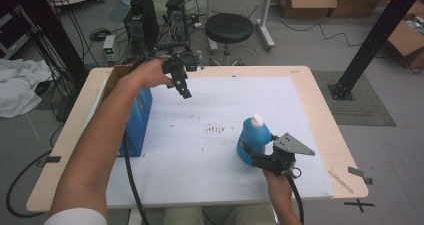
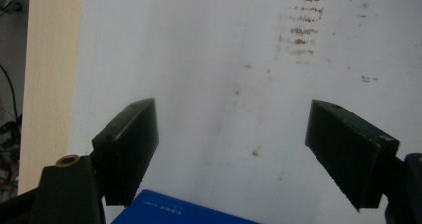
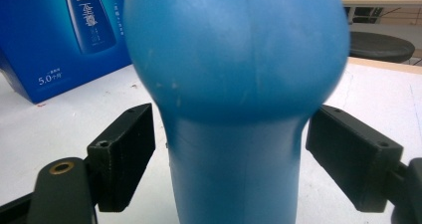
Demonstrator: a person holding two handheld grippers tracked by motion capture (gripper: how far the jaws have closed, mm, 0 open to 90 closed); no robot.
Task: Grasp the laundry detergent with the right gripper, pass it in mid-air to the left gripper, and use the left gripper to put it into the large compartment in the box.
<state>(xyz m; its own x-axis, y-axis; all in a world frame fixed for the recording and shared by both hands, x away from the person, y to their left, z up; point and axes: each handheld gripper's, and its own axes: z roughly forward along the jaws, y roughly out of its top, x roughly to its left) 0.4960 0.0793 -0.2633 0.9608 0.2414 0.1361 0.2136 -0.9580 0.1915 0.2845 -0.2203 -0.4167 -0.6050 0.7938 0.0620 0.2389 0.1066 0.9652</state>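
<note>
While straddling the narrow lower part of the blue bottle [image 3: 234, 99], right gripper [image 1: 256, 154] jaws apart, a sliver of gap visible between each pad and the bottle's sides in the right gripper view; not clamped. Bottle upright on the white mat [image 1: 210, 175], white cap [image 1: 257, 120] on top, near the mat's right side and toward the person's edge. Left gripper [image 1: 185, 91] well apart from the bottle, up toward the far left of the mat, jaws wide apart over bare mat with nothing between them. Blue box [image 1: 136, 120] standing at the mat's left edge, well left of the bottle, just below the left gripper. Brown smudges [image 1: 216, 130] on the mat, left of the bottle.
</note>
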